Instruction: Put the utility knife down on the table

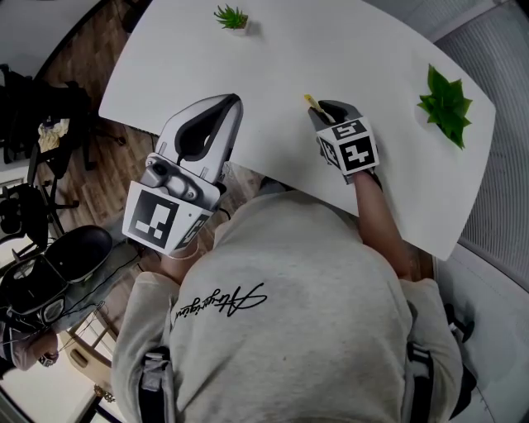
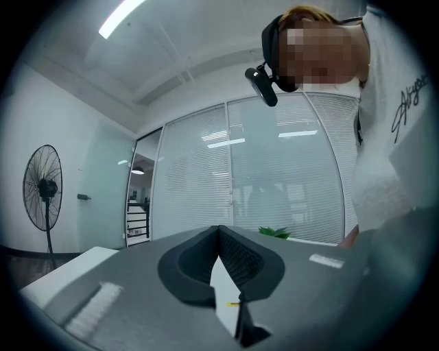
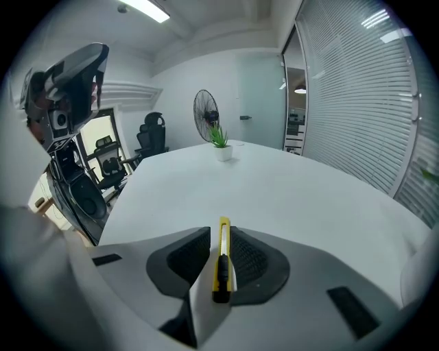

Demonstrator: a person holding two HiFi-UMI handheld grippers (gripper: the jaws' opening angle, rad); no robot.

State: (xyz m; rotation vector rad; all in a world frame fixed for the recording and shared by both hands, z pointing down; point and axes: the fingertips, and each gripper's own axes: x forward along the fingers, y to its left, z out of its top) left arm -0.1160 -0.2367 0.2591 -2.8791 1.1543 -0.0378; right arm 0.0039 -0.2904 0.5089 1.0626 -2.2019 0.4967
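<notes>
Holding the knife (image 3: 220, 264) clamped between their two jaws, the right tongs (image 1: 326, 109) are hovering over the table (image 1: 273, 58). The yellow tip is pointing forward past the jaws. The table edge is lying just behind these tongs, so I am judging the biggest danger to be a release too close to it, with the knife sliding off to the floor. If the jaws are opening while the knife is hanging above the surface, it may be dropping and bouncing. I am not able to tell if the blade is out. The left tongs (image 2: 219, 232) are hanging off the table, to the left of the right ones, jaws pressed together on nothing.

Counting now, I am finding:
- one table
- two tongs
- two plants, the larger plant (image 1: 446, 106) to the right of the right tongs and the smaller plant (image 1: 231, 16) far ahead of both
- one knife
</notes>
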